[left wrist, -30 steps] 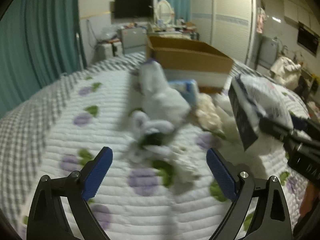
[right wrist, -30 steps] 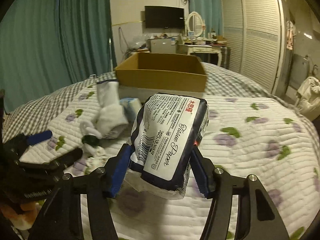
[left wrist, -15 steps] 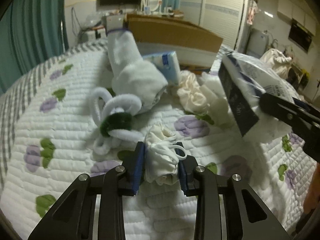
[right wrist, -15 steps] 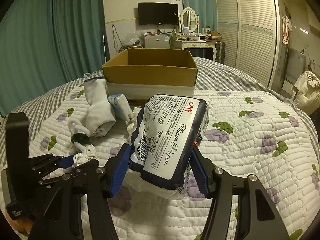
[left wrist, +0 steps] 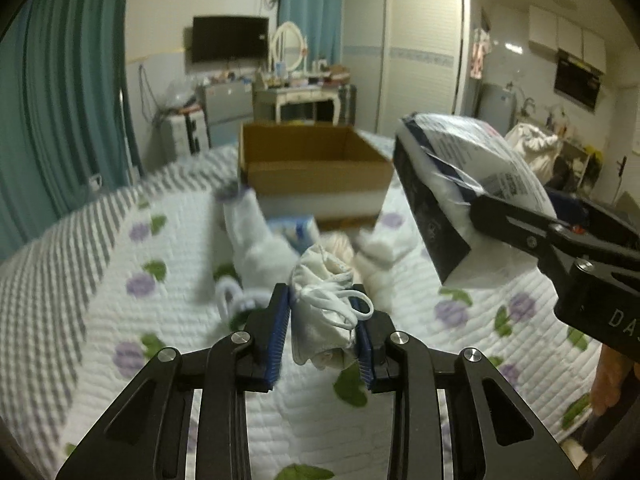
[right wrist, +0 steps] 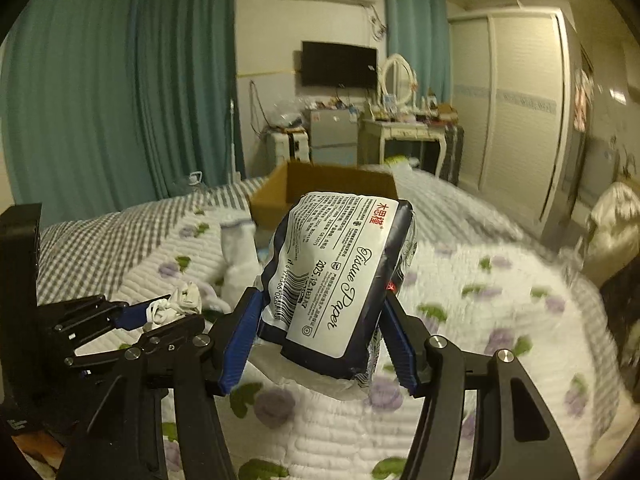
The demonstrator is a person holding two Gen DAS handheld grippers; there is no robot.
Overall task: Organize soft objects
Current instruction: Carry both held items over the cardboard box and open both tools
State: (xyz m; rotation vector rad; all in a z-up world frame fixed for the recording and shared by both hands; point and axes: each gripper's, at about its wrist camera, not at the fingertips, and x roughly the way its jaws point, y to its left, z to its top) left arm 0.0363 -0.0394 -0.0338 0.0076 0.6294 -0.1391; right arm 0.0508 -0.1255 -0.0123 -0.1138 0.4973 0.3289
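My left gripper [left wrist: 323,312] is shut on a crumpled white cloth with a cord [left wrist: 324,304] and holds it above the quilted bed. The cloth also shows in the right wrist view [right wrist: 182,300]. My right gripper [right wrist: 320,320] is shut on a dark blue and white tissue paper pack [right wrist: 340,276], held up above the bed; the pack shows at the right of the left wrist view [left wrist: 460,184]. An open cardboard box [left wrist: 312,164] stands on the bed behind, also seen in the right wrist view [right wrist: 276,196].
On the bed between me and the box lie a white sock [left wrist: 256,240], a small blue tissue packet [left wrist: 296,228] and white fluffy items [left wrist: 380,248]. Teal curtains [left wrist: 60,120] hang at the left. A dresser and a wardrobe [left wrist: 420,60] stand behind.
My left gripper closed on the white cloth and has lifted it off the bed. Both grippers have risen, and the tissue pack stays in the right one.
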